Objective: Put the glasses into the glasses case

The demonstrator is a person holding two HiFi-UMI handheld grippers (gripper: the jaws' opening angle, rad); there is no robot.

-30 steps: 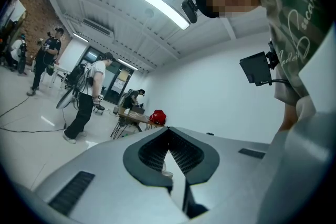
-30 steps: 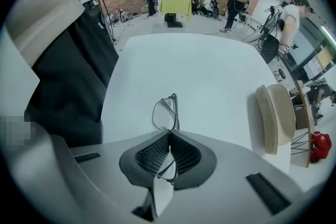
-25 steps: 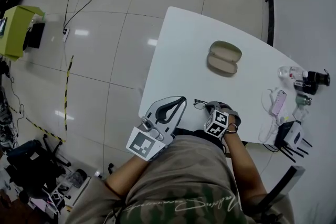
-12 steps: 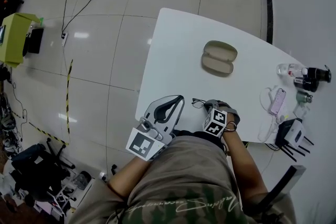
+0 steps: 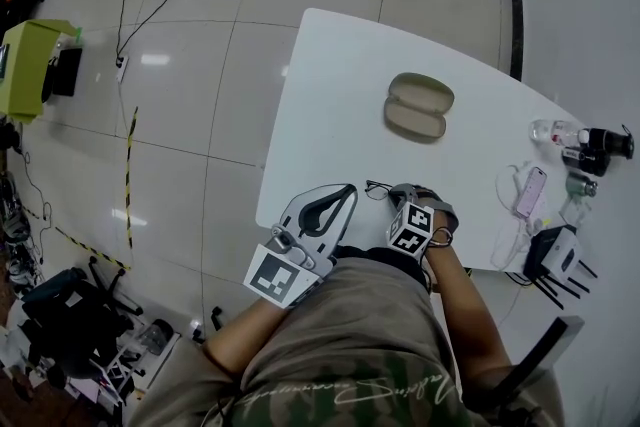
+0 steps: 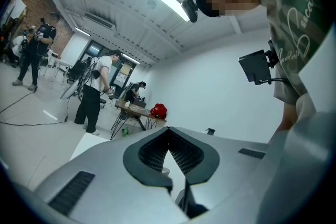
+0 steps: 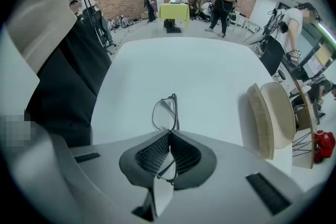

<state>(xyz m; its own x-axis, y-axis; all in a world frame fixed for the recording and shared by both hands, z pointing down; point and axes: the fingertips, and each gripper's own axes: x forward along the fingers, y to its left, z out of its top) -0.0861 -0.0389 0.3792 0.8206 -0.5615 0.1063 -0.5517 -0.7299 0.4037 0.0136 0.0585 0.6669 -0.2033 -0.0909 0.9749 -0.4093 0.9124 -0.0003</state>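
The glasses are clamped edge-on in your right gripper. Its jaws are closed on the frame, so one lens sits between the ribbed pads and the other stands just past the tips. They are at the near edge of the desk; whether they are lifted clear of it or resting on it cannot be told. Gripping the thin frame rather than a temple probably keeps the pair from swinging on the way over.

Just beside it, toward the near left corner, your left gripper has its jaws pressed together with nothing between them. It looks parked out of the way, though free to steady the case if that slides.

Farther in, around the middle of the desk and well apart from the glasses, the glasses case lies hinged open with both shells facing up. Both look empty, so there is no lid to deal with first. Seen from your right gripper it sits off to the right, so you would likely need to turn the frame to run along the shell.

A pink phone and small bottles along the far right edge are clear of that path.
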